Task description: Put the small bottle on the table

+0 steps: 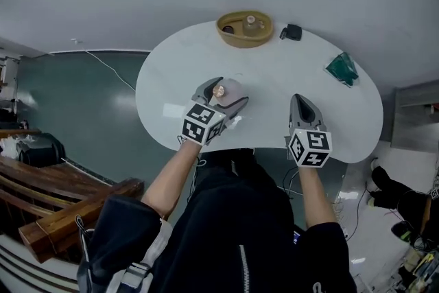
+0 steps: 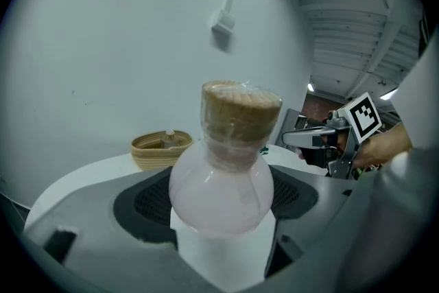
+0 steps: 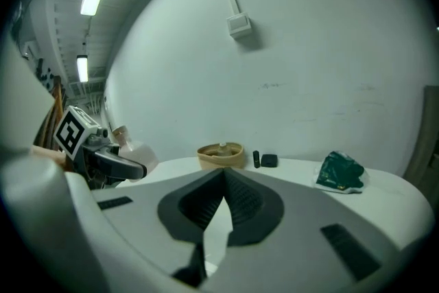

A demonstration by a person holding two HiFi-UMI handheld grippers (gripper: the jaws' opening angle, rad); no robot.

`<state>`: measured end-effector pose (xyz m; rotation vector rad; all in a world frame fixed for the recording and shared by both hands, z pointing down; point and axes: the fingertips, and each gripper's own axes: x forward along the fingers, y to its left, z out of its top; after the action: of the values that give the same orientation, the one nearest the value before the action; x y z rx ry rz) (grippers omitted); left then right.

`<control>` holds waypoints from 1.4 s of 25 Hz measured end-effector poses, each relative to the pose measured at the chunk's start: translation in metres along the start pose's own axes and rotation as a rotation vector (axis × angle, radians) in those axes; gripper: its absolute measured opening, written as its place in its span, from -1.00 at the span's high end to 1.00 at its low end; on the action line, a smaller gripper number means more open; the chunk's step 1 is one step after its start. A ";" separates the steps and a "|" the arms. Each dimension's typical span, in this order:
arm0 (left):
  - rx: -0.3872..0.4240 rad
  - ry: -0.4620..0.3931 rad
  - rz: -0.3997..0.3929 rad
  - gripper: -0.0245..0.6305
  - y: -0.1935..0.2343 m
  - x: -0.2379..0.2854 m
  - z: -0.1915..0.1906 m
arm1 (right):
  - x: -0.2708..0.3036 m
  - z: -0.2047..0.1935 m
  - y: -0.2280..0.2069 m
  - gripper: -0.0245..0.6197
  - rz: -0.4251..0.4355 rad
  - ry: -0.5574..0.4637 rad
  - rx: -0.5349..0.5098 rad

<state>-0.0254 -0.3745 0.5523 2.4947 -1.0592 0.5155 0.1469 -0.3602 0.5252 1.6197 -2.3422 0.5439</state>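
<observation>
While the left gripper [image 1: 225, 92] is held over the near left part of the white table [image 1: 274, 72], the small bottle [image 1: 229, 87] is clamped between its two jaws. When it is seen along those jaws in the left gripper view, the round pale body of the small bottle [image 2: 221, 189] fills the gap from one dark pad to the other, and both pads are pressed against its sides. The jaws are therefore spread wide, yet closed on the bottle. The bottle is held upright, and its brown cork [image 2: 240, 113], wrapped in clear film, is pointed up above the jaws. Whether its base is touching the table cannot be told.

The right gripper [image 1: 298, 101] is found to the right of the left one, well apart from it, also over the near edge of the table. Its jaws are brought together, and nothing is held between them.

At the far side of the table a woven basket [image 1: 245, 29] is seen, with a second bottle [image 1: 252, 24] inside it. Just to the right of the basket a small black object [image 1: 291, 31] is placed. A green bag [image 1: 341, 68] is laid near the right end of the table.
</observation>
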 end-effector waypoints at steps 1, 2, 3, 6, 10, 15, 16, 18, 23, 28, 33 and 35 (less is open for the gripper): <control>0.002 0.013 -0.010 -0.30 -0.003 0.005 -0.007 | -0.002 -0.006 -0.003 0.92 -0.008 0.010 0.006; 0.005 0.025 -0.019 -0.30 -0.006 0.010 -0.014 | -0.004 -0.012 -0.006 0.92 -0.015 0.019 0.012; 0.009 0.036 -0.027 -0.30 -0.009 0.015 -0.019 | -0.004 -0.018 -0.010 0.92 -0.022 0.028 0.017; 0.025 0.066 -0.051 -0.30 -0.015 0.031 -0.029 | -0.003 -0.031 -0.015 0.92 -0.025 0.058 0.002; 0.060 0.095 -0.085 -0.30 -0.019 0.054 -0.036 | -0.002 -0.037 -0.020 0.92 -0.043 0.070 0.005; 0.111 0.125 -0.125 -0.30 -0.019 0.091 -0.038 | -0.005 -0.046 -0.031 0.92 -0.095 0.069 0.064; 0.120 0.130 -0.133 -0.30 -0.019 0.099 -0.039 | -0.007 -0.048 -0.033 0.92 -0.106 0.070 0.073; 0.139 0.141 -0.146 -0.30 -0.020 0.114 -0.041 | -0.012 -0.053 -0.041 0.92 -0.132 0.072 0.092; 0.192 0.181 -0.188 -0.30 -0.027 0.155 -0.050 | -0.027 -0.068 -0.065 0.92 -0.197 0.087 0.136; 0.181 0.208 -0.206 -0.30 -0.028 0.193 -0.059 | -0.037 -0.083 -0.075 0.92 -0.233 0.112 0.149; 0.160 0.234 -0.186 -0.30 -0.022 0.225 -0.066 | -0.049 -0.091 -0.086 0.92 -0.275 0.122 0.169; 0.162 0.248 -0.177 -0.30 -0.020 0.235 -0.071 | -0.054 -0.093 -0.092 0.92 -0.292 0.125 0.174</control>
<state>0.1288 -0.4687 0.7192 2.5467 -0.7210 0.8591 0.2509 -0.3036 0.6022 1.9012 -1.9695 0.7752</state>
